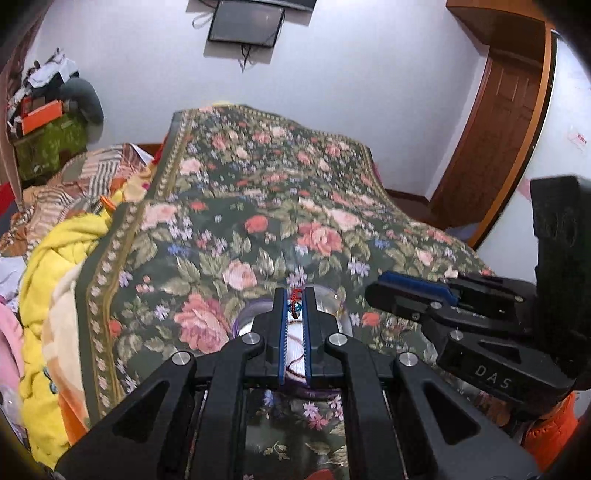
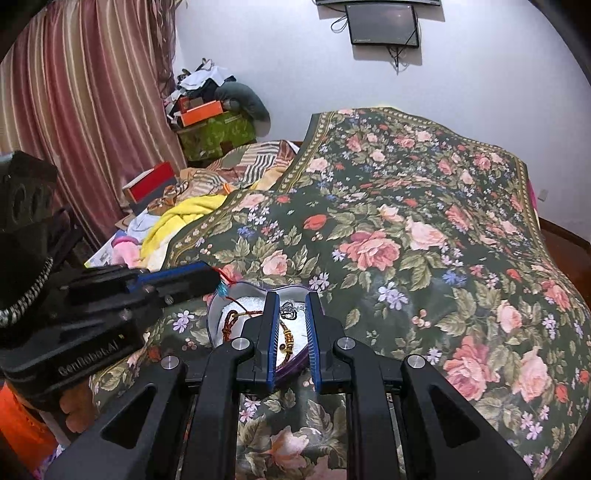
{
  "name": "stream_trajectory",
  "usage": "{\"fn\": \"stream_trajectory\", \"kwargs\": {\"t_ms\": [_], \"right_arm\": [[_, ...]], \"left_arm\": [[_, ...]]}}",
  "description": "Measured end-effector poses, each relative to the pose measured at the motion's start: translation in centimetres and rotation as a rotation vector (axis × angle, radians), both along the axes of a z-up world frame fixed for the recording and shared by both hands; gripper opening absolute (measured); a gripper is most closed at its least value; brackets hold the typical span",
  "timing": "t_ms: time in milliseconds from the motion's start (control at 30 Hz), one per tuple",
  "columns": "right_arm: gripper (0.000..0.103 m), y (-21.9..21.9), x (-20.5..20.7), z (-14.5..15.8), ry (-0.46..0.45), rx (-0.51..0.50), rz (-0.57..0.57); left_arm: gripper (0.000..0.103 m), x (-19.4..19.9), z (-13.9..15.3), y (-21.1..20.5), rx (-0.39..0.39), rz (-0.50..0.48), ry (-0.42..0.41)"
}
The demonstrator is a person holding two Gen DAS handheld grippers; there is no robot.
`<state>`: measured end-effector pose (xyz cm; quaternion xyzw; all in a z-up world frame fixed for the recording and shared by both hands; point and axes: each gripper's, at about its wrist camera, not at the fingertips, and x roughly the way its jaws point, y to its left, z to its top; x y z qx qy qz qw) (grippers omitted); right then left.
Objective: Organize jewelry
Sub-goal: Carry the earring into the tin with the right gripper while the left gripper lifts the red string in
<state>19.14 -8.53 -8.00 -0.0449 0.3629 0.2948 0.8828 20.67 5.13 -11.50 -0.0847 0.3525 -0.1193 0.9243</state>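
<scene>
A purple heart-shaped tin (image 2: 218,310) with white lining lies on the floral bedspread (image 2: 406,240). It holds a red cord bracelet (image 2: 231,319), a gold bead bracelet (image 2: 288,338) and a silver pendant (image 2: 290,309). My left gripper (image 1: 295,295) is shut on a red cord with blue beads (image 1: 295,306) and holds it over the tin (image 1: 247,314). It also shows in the right wrist view (image 2: 218,280). My right gripper (image 2: 291,299) hovers over the tin with its jaws slightly apart, gripping nothing. It shows at the right in the left wrist view (image 1: 373,288).
Crumpled yellow and striped blankets (image 1: 62,251) lie left of the bedspread (image 1: 280,206). A cluttered green box pile (image 2: 218,129) stands by the curtain (image 2: 81,103). A wooden door (image 1: 495,122) is at the far right. A screen (image 2: 384,22) hangs on the wall.
</scene>
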Motion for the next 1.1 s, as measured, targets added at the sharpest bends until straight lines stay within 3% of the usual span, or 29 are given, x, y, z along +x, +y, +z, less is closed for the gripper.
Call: {"fn": "stream_trajectory", "kwargs": {"t_ms": [467,967,1100], "right_arm": [[0.012,2.2,0.3,-2.3,0.04,-0.056,0.062],[0.013,2.3,1.2,-2.8,0.063,-0.034,0.057],[0.022,1.8,1.4,-2.8,0.085,-0.016,0.048]], "left_arm": [[0.005,1.5,-1.9,0.6,-0.012,-0.004,0.053],[0.006,1.4,-1.3,1.0,0.006,0.035,0.033],[0.006,1.2,-1.2,1.1,0.008,0.036,0.041]]}}
